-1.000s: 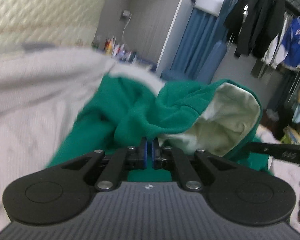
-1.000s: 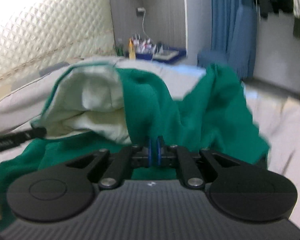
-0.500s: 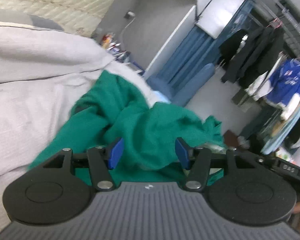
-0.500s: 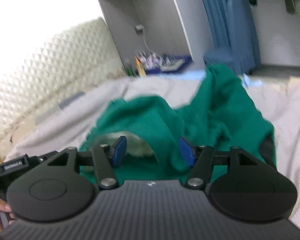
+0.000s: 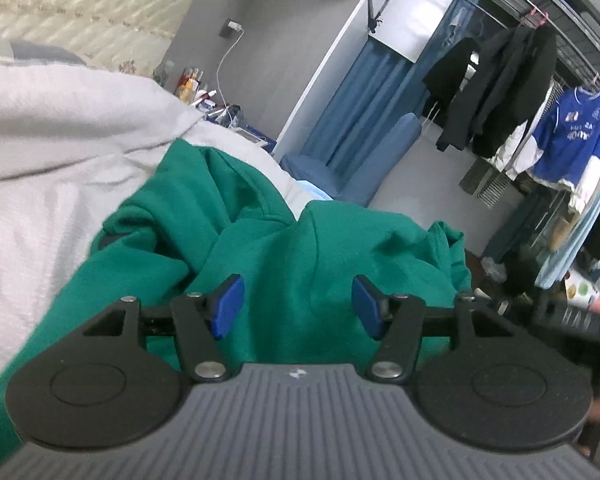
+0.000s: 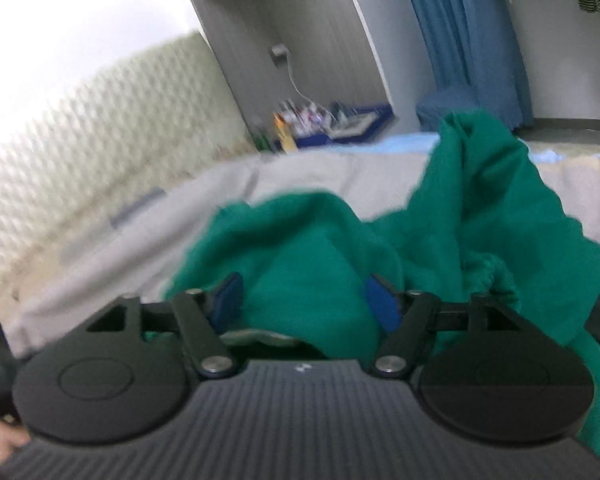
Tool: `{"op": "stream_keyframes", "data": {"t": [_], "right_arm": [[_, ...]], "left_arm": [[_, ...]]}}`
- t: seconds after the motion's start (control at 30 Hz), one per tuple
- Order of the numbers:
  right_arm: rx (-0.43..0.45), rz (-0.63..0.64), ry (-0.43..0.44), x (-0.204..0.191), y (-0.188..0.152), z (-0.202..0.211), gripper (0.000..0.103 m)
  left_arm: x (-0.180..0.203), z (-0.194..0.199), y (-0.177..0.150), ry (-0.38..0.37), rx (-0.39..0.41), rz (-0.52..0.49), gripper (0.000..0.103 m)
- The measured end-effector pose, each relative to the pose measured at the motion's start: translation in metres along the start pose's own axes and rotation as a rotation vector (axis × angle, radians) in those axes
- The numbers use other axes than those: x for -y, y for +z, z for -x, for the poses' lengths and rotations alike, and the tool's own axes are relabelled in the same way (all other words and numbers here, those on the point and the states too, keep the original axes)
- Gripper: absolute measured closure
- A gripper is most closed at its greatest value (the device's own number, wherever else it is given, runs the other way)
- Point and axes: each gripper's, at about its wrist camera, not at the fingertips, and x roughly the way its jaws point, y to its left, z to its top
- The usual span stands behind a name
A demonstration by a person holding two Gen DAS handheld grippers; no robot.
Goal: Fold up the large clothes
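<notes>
The left gripper (image 5: 297, 305) has its fingers spread with nothing pinched. The green garment (image 5: 284, 248) lies rumpled on the grey bedcover (image 5: 52, 168), directly ahead of and below both tools. The right gripper (image 6: 306, 302) is opening, cloth bunched between its pads but not pressed. Both grippers sit about equally near; no long axis is readable in the heap.

— How does the left gripper (image 5: 296, 306) stand?
— Low in the centre of its frame, its blue pads (image 5: 228, 306) spread wide and clamping nothing.
— And the right gripper (image 6: 306, 306)?
— Also bottom centre, jaws opening, pads (image 6: 382, 306) apart and pressing on nothing.
— Any hand visible?
— A blurred fingertip (image 6: 8, 442) at the right view's lower left edge.
</notes>
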Motion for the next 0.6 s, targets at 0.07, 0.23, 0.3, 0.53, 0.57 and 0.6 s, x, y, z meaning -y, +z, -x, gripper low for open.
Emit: {"op": "stream_keyframes", "data": {"t": [0.07,0.23,0.3,0.53,0.57,0.6], "right_arm": [[-0.043,0.041,-0.027,-0.002,-0.007,-0.012,0.029],[-0.135,0.06,-0.051,-0.002,-0.016,-0.031,0.029],[-0.169,0.094,-0.069,-0.005,-0.022,-0.035,0.043],[-0.164,0.207,-0.089,-0.024,-0.031,-0.021,0.084],[-0.146,0.221,-0.086,-0.027,-0.03,-0.014,0.085],[-0.126,0.234,-0.082,-0.031,-0.029,-0.005,0.085]], "left_arm": [[-0.002,-0.009,-0.001,0.004,0.002,0.012,0.046],[0.005,-0.031,-0.01,0.029,-0.087,-0.07,0.079],[0.008,-0.036,-0.014,0.051,-0.11,-0.105,0.09],[0.013,-0.018,-0.013,0.041,-0.084,-0.099,0.095],[0.016,-0.01,-0.012,0.038,-0.07,-0.103,0.095],[0.018,-0.002,-0.011,0.033,-0.054,-0.108,0.095]]}}
